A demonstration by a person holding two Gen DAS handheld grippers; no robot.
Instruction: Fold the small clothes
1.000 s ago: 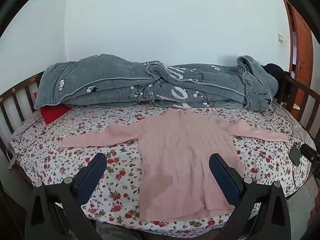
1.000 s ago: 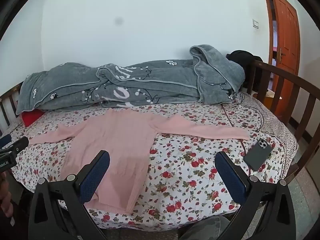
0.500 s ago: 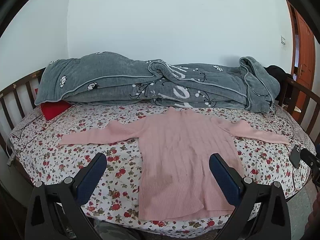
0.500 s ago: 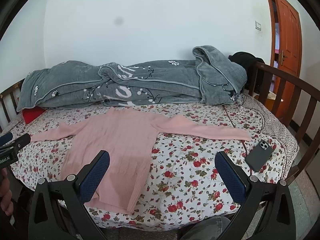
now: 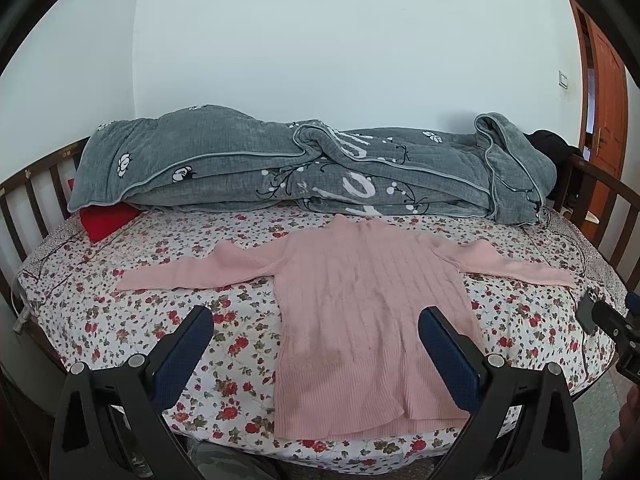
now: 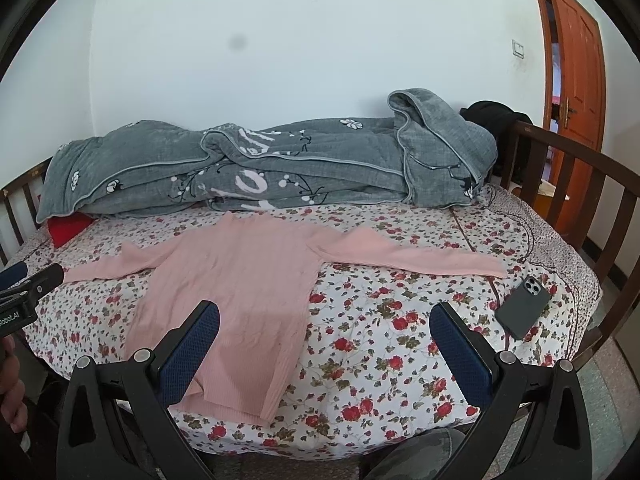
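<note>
Two claws hang over a big bed (image 5: 120, 320) with a flowery sheet. At the back of the bed lies a long grey blanket (image 5: 280, 168), rolled up along the wall. A red pillow (image 5: 106, 218) peeks out from under its left end.

In the middle of the bed lies the pink sweater (image 5: 368, 304). It is spread out flat, with its neck near the blanket and its bottom edge at the front of the bed. Both sleeves stick straight out to the sides. A dark phone (image 6: 524, 306) rests on the sheet just past the tip of the right sleeve.

No fold has been made, so I think the job is only at its start. The next move could be to pinch a sleeve end and bring it over the middle. The sweater is soft and floppy, so a claw must grab it firmly near the cuff.

The left claw (image 5: 316, 320) is wide open and holds nothing. It floats above the sweater's lower half. The right claw (image 6: 324, 316) is also wide open and empty, floating near the sweater's right side.
</note>
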